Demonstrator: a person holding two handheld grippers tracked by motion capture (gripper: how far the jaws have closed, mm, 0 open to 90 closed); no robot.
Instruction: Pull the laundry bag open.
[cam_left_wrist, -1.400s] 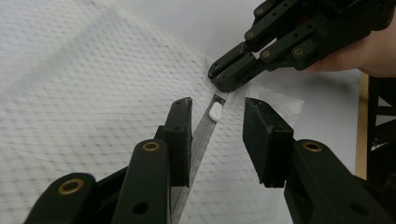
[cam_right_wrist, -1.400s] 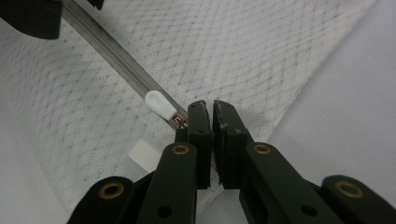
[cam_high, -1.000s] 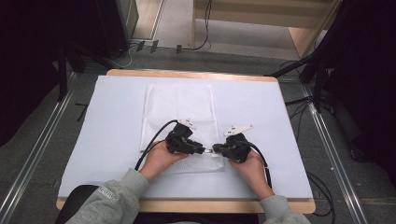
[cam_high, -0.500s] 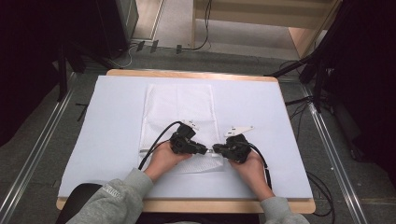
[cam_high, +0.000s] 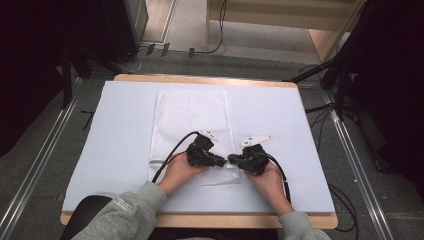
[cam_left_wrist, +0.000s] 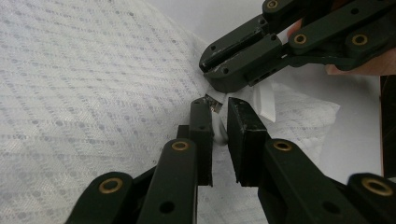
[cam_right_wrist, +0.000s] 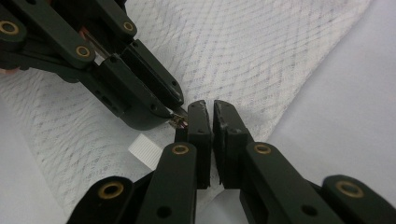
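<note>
A white mesh bag (cam_high: 192, 115) lies flat on the white table cover (cam_high: 280, 115), long side running away from me. Both grippers meet at its near right corner. My left gripper (cam_left_wrist: 217, 109) is shut on a small metal zip pull (cam_left_wrist: 214, 103), with white cloth between its jaws. My right gripper (cam_right_wrist: 209, 108) faces it tip to tip, shut on the bag's edge (cam_right_wrist: 219, 186). A white ribbed tab (cam_right_wrist: 145, 151) lies just beside the jaws. From above, the left gripper (cam_high: 222, 161) and right gripper (cam_high: 232, 159) almost touch.
The wooden table edge (cam_high: 200, 79) frames the cover. Black cables (cam_high: 172, 150) trail from both grippers over the cloth. Metal rails (cam_high: 350, 150) and floor cables run along both sides of the table. Bare cover lies left and right of the bag.
My left hand and gripper have crept a little to the right, towards the right gripper. The right gripper has stayed in place.
</note>
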